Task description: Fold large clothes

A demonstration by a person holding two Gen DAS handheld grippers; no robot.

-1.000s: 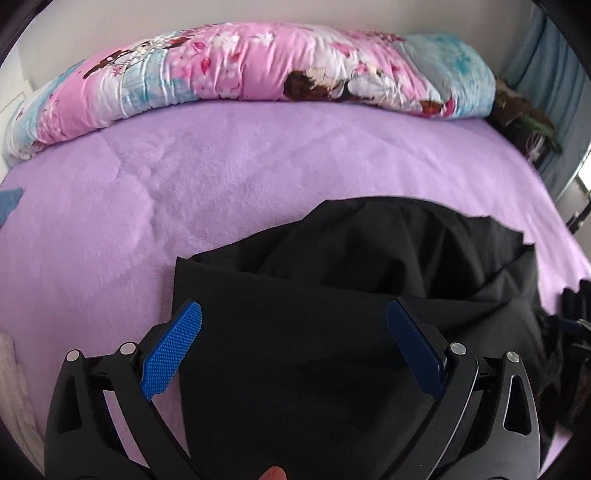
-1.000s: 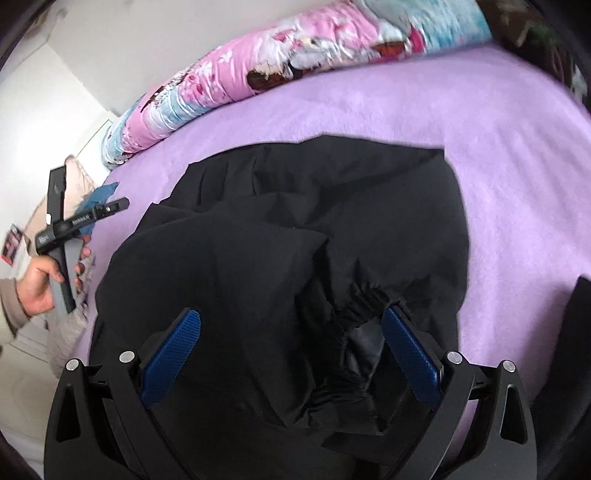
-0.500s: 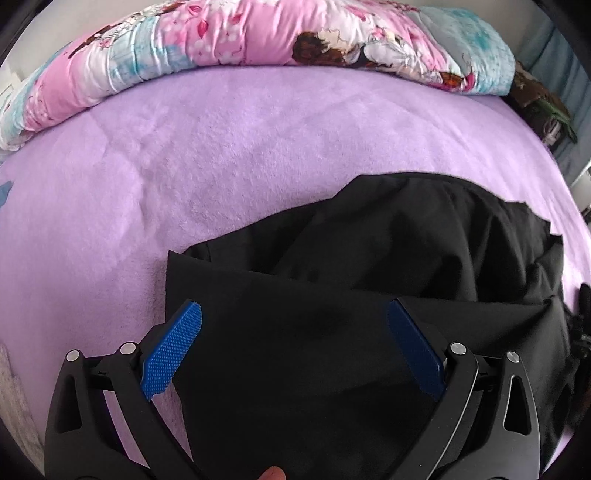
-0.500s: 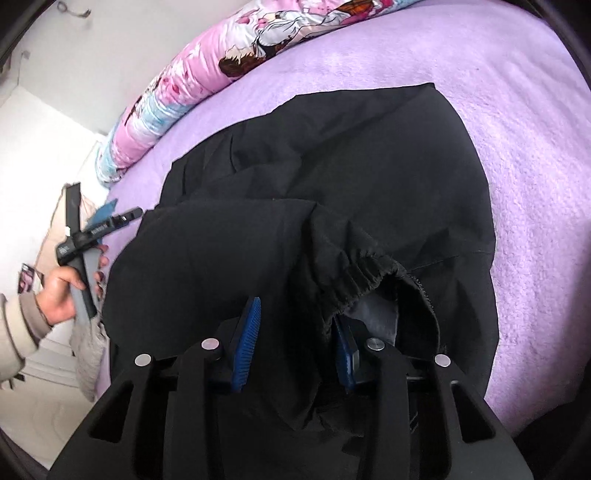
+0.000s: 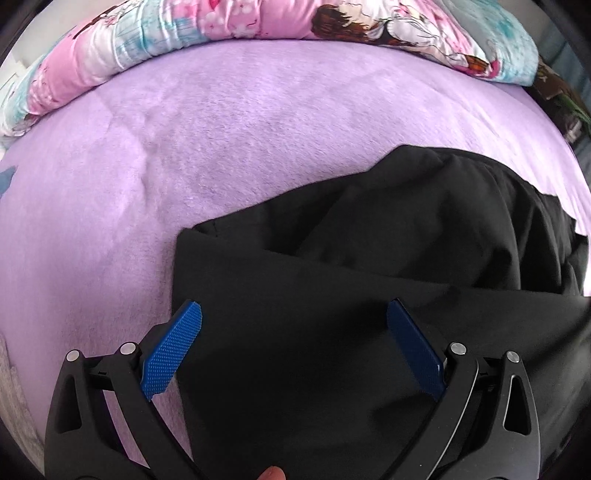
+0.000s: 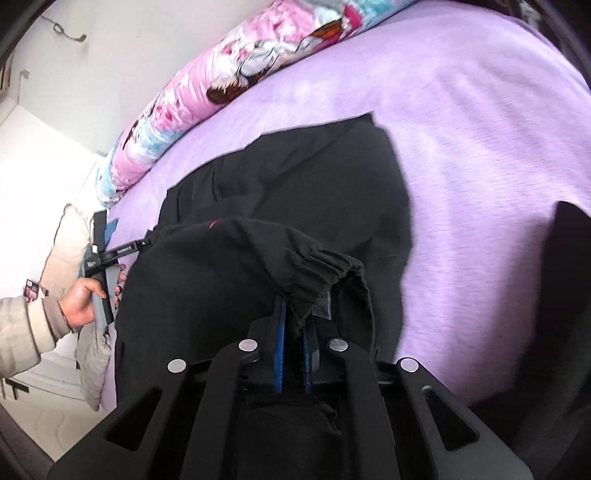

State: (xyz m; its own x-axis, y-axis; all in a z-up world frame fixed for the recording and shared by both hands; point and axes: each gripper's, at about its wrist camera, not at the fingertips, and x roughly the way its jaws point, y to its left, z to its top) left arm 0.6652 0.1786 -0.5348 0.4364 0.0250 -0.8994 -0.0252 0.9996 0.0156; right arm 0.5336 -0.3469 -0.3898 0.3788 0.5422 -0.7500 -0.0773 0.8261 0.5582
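Right wrist: right gripper (image 6: pixel 293 354) fingers just clamped on black garment (image 6: pixel 332 192) waistband (left gripper (image 5: pixel 293 354) fingers apart).

One black garment (image 5: pixel 369 295), one patterned quilt (image 5: pixel 258 29), two tongs (image 5: pixel 295 354).

Black garment (image 5: pixel 369 295) – lilac bedspread (image 5: pixel 258 129) – pink-and-aqua cartoon-print quilt (image 5: pixel 221 29); blue-padded black tongs (image 5: pixel 295 347).

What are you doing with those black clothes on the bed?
A person is folding a black garment on the purple bed, with a gripper in each hand. The right gripper has just closed on the garment's gathered elastic edge. The left gripper is open above the cloth, gripping nothing.
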